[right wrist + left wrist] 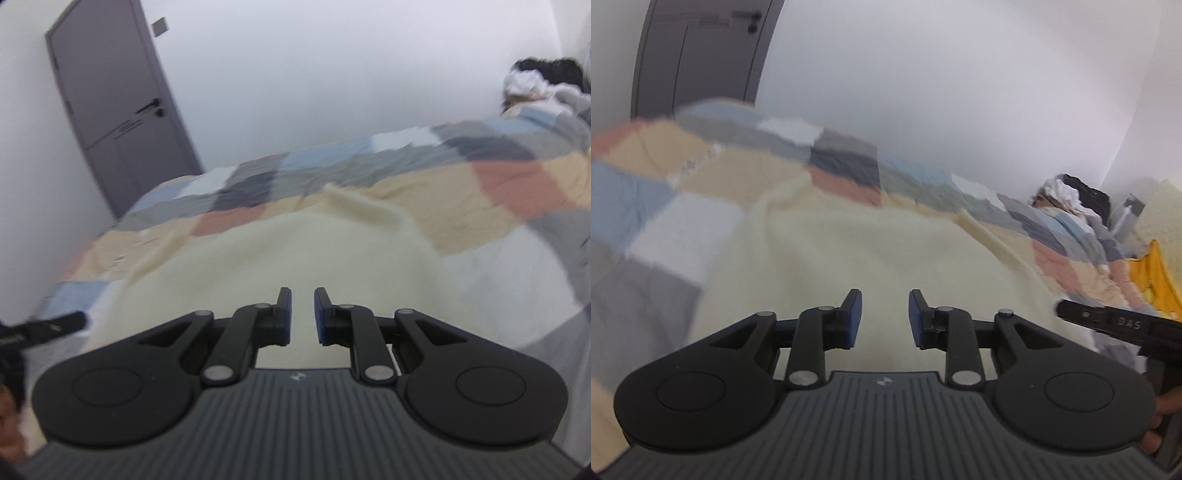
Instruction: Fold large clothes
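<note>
Bed: a quilt of beige, grey, blue, white and terracotta patches [461,192] covered it, giving a broad flat surface for folding.
Garment: the large cream fleecy cloth [849,251] lay spread over the quilt, soft, nappy and rumpled, directly ahead of both claws.
Pile: mixed crumpled clothes [1067,195] were heaped by the far wall, likely awaiting their turn.
Left gripper [885,319]: blue-padded jaws parted, empty, above the fleece.
Right gripper [302,317]: narrower gap, holding nothing.
</note>
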